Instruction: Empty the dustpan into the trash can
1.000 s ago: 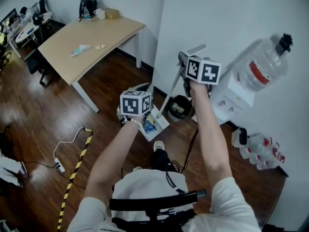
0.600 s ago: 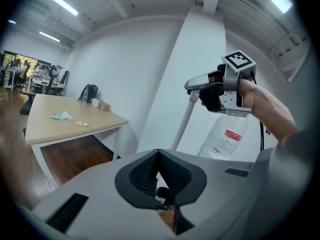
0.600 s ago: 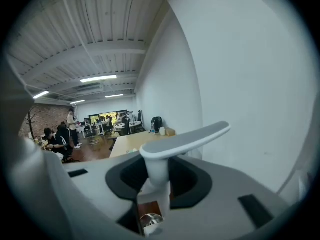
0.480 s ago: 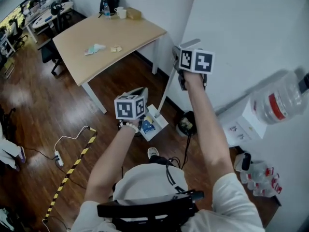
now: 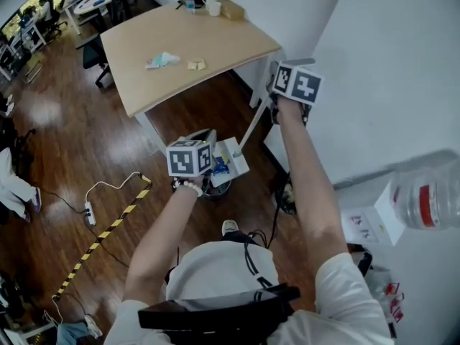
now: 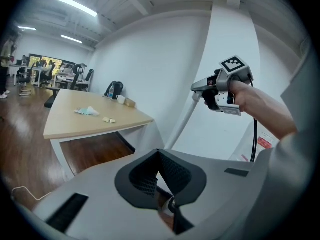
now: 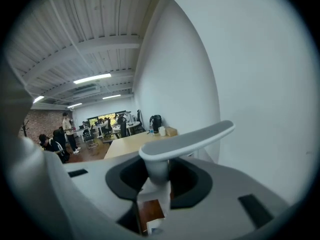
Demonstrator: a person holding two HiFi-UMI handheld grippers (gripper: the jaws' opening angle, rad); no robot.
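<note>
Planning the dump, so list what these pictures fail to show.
- Left hand-held gripper hold: own view shows jaws together, only a sliver below; head view, its cube covers it.
- Dustpan load: head view, too small to identify.
- Bin: head view, mostly behind right arm; outside both gripper views.

I've got even, fairly bright indoor light here, coming from the ceiling strip lights (image 6: 75, 5) that show in both gripper views. In the head view the dark wooden floor (image 5: 43, 113) carries a pale patch of glare at left, and the water bottle (image 5: 428, 192) at the right edge is smeared. Both gripper views bow the walls and go black in the corners. The dustpan handle (image 7: 185, 139), close to the lens, looks slightly soft.
</note>
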